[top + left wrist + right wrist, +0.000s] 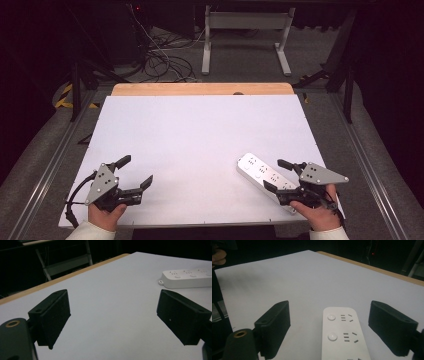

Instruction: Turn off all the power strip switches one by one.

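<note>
We've got the white plastic power strip [267, 181] lying flat on the white tabletop [200, 145], sockets and round switch buttons facing up. It sits at an angle, one rounded end pointing toward the tabletop's middle, the other end running under our right gripper [282, 175].

Right gripper: jaws wide apart, one each side of the strip. In the right gripper view the strip [344, 333] runs straight up the gap between them, neither jaw touching it. Looks like a straddle lined up on the strip's long axis, so closing would pinch it across its narrow width. That seems the sensible hold: the long sides are flat and parallel, and the top face stays clear of the pads. We can't tell if the jaw tips are down at the tabletop or a bit above it.

Left gripper [134, 174]: jaws also wide apart, nothing between them but bare tabletop. It sits well apart from the strip, on the side away from the strip's far end, held just over the surface. In the left gripper view the strip [186, 278] lies off ahead and to one side, with a small tab at its near corner. We read that as standing by, jaws aimed roughly toward the strip, ready to steady or take the free end once the right side has it.

Strip's cable isn't visible from here.
</note>
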